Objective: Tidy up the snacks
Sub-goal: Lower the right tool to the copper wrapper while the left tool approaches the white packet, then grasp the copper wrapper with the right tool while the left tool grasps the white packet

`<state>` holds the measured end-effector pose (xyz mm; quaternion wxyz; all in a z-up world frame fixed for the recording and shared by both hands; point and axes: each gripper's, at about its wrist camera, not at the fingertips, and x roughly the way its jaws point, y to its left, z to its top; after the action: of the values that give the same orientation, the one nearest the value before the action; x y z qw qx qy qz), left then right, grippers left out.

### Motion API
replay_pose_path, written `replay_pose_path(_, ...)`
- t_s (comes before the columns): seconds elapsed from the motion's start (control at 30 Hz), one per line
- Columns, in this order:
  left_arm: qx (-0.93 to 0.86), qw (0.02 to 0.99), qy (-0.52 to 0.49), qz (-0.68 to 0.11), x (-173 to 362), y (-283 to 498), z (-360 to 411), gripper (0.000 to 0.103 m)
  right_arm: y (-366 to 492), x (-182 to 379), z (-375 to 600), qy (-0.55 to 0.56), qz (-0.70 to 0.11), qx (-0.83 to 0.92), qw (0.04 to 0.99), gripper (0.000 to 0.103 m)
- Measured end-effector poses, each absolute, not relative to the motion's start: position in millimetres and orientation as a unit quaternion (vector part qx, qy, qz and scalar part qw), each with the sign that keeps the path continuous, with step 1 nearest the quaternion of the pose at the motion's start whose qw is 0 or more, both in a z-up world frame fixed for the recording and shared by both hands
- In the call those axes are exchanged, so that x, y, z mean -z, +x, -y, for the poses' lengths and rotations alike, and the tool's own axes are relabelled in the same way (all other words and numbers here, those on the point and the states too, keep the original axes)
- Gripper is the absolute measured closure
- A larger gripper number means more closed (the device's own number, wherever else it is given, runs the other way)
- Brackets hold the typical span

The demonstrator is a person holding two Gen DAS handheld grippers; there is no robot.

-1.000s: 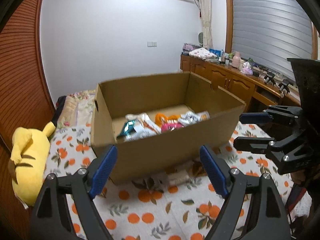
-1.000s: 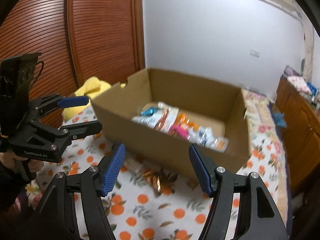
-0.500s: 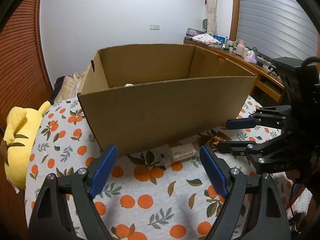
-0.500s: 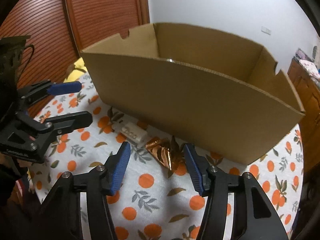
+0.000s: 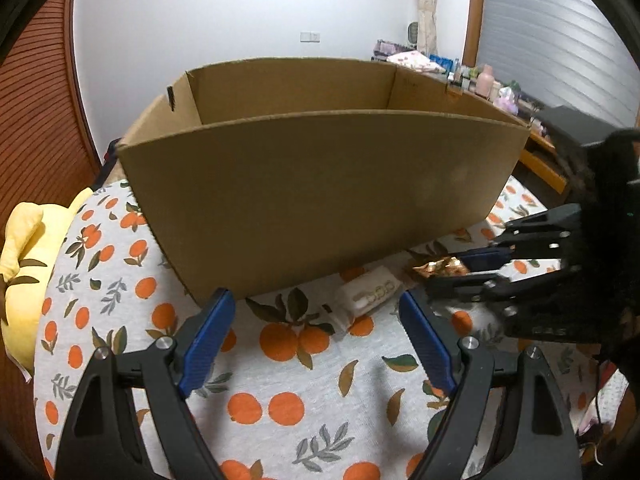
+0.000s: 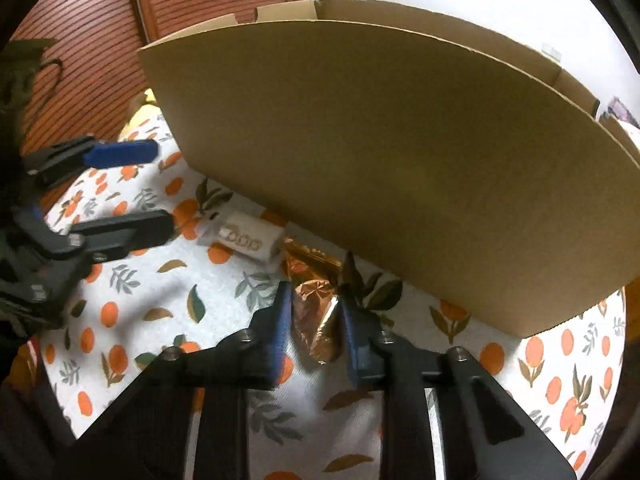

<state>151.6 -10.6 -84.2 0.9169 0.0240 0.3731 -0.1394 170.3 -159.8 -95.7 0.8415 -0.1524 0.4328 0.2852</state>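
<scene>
A big open cardboard box [image 5: 320,184] [image 6: 400,160] stands on the orange-print cloth, and its inside is hidden from both views. In front of it lie a white snack packet [image 5: 368,296] [image 6: 244,238] and a crumpled copper foil snack [image 5: 436,268] [image 6: 316,320]. My right gripper [image 6: 315,286] [image 5: 448,270] is closing its jaws on the foil snack, and both blue pads touch it. My left gripper [image 5: 316,312] [image 6: 164,188] hangs open just short of the white packet, with nothing between its fingers.
The orange-print cloth [image 5: 280,400] covers the table. A yellow plush toy [image 5: 24,260] lies off the left edge. Slatted wooden doors [image 6: 200,0] stand behind. A wooden sideboard [image 5: 480,84] with bottles runs along the far right wall.
Both grippers have sunk toward the cloth, so the snacks inside the box dropped out of sight. The right jaws narrowed from wide apart to pressing on the copper foil snack.
</scene>
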Motion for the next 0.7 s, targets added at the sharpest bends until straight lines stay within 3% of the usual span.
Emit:
replay_pose_path(0.2,0.157,0.912,0.032,-0.379,85.8,157.7,24.8,0.020,156.1,88.7,169.7,-0.144,-0.416,-0.281,0.853,0.084)
replay_pose_path(0.43,0.188,0.899,0.068,-0.391,87.8,169.8,46.7,0.038,132.7,71.1,194.8,-0.107,-0.392,-0.278,0.870,0.084)
replay_pose_path(0.7,0.202,0.884,0.075,-0.414,98.5,181.4,51.7,0.040,118.2,61.9,210.8,-0.097,-0.382,-0.272,0.878,0.084)
